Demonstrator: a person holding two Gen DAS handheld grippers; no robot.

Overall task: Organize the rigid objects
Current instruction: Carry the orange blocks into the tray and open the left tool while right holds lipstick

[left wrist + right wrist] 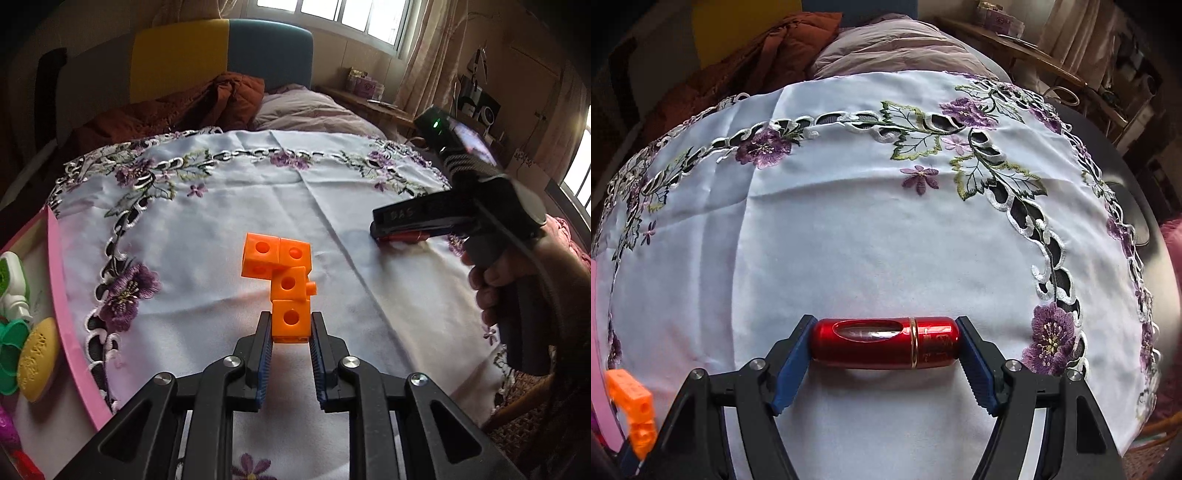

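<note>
Two hand-held grippers busy: left hand-held gripper (291, 326) pinches orange block chain (282, 278) tight; right hand-held gripper (886, 345) clamps red tube (884, 343) endwise. Lift slowly toward pink tray (61, 280).

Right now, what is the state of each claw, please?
Left claw: closed on the orange block piece.
Right claw: closed on the red cylinder, gripping its two ends.

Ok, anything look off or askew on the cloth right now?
Nothing is spilled or broken. The left gripper holds the orange blocks by the end cube, so the chain sticks out crooked. The right gripper spans the red tube end to end.
</note>
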